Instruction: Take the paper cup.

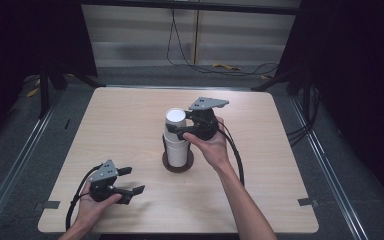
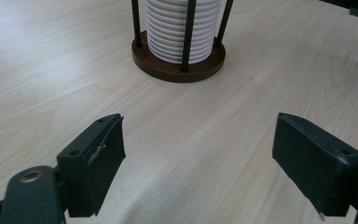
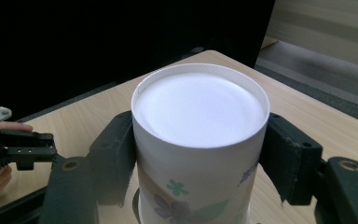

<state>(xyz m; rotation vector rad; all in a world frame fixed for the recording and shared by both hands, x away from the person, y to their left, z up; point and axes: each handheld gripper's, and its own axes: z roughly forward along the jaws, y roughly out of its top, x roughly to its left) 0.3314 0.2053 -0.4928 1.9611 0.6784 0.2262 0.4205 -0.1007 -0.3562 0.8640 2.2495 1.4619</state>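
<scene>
Right gripper [image 3: 198, 154] clasps an upside-down white paper cup [image 3: 198, 140] with floral print, topping a ribbed stack; left gripper [image 2: 198, 163] gapes wide.

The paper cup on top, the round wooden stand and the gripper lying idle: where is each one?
paper cup [image 3: 200, 109]: right gripper view, its white upturned bottom.
wooden stand [image 2: 177, 70]: left gripper view, front rim of its brown base.
left gripper [image 1: 132, 180]: high view, between its open fingertips.
</scene>
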